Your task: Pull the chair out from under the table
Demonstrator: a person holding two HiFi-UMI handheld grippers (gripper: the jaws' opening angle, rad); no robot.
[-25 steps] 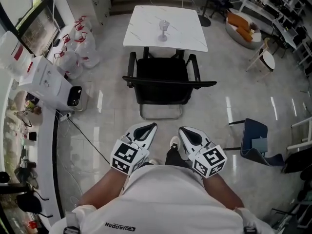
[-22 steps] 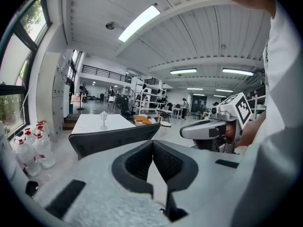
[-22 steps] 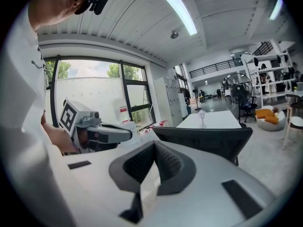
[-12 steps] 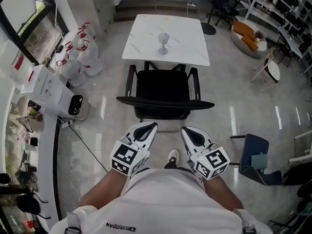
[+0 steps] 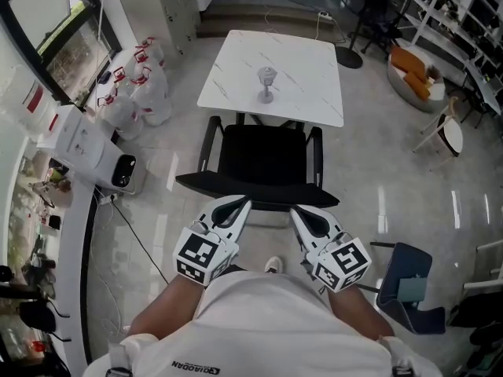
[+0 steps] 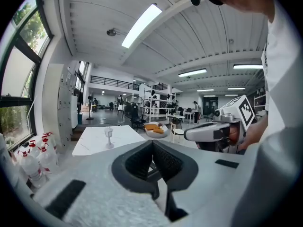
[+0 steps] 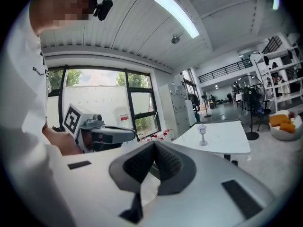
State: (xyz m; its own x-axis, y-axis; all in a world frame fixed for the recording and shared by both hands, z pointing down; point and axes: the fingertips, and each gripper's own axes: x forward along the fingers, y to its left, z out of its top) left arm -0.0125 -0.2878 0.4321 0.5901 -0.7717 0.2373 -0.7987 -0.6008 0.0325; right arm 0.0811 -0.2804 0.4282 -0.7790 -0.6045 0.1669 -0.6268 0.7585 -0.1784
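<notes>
The black chair (image 5: 266, 157) stands close in at the white bench's (image 5: 302, 69) near edge, with its backrest toward the person. A small stemmed ornament (image 5: 267, 83) stands upright on the bench. The 2 grippers, left (image 5: 238, 204) and right (image 5: 299, 213), are at the backrest's top edge, seemingly just short of touching it. Both pairs of jaws are clenched together with nothing between them.
</notes>
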